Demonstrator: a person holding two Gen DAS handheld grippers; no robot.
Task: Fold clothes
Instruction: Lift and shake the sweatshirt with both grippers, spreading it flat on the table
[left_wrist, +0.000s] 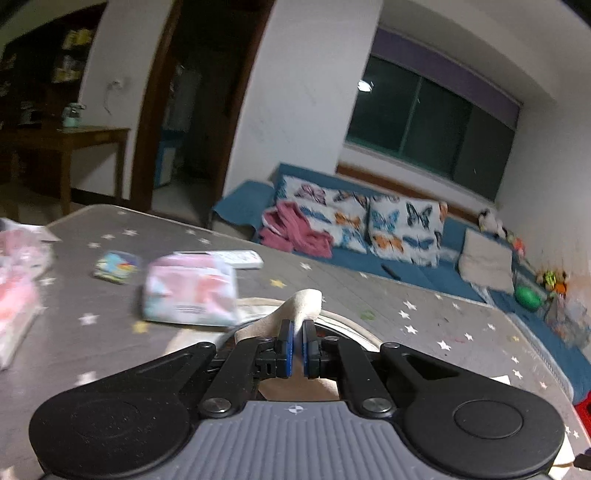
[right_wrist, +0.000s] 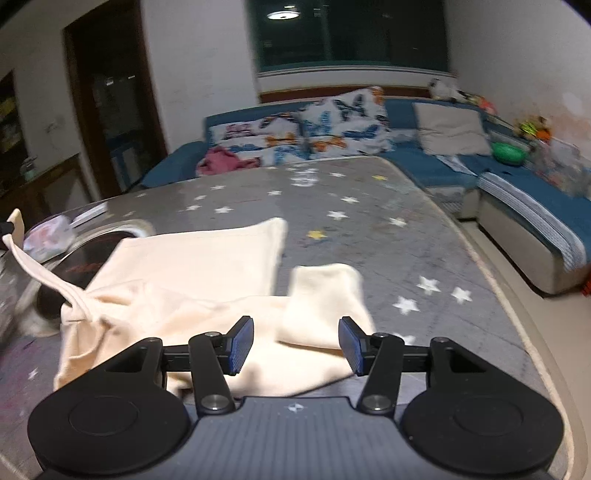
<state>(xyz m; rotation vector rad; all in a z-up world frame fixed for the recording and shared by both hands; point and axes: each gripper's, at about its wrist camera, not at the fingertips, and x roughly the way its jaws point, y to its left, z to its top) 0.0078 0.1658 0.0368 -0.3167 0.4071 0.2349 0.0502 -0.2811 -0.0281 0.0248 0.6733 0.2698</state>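
L gripper (left_wrist: 297, 338) is clamped on a bit of the cream garment (right_wrist: 207, 273), the pinched fabric (left_wrist: 301, 304) poking up past its blue pads (left_wrist: 290, 345) and lifted off the table (left_wrist: 424, 306); in the R view that strip runs taut up to the far left edge. R gripper (right_wrist: 297, 343) is spread apart w/ nothing gripped, hovering just over the garment's near edge, a folded flap (right_wrist: 325, 295) lying between & just beyond its 2 fingers; rest of the garment lies crumpled on the star-print table, left of centre
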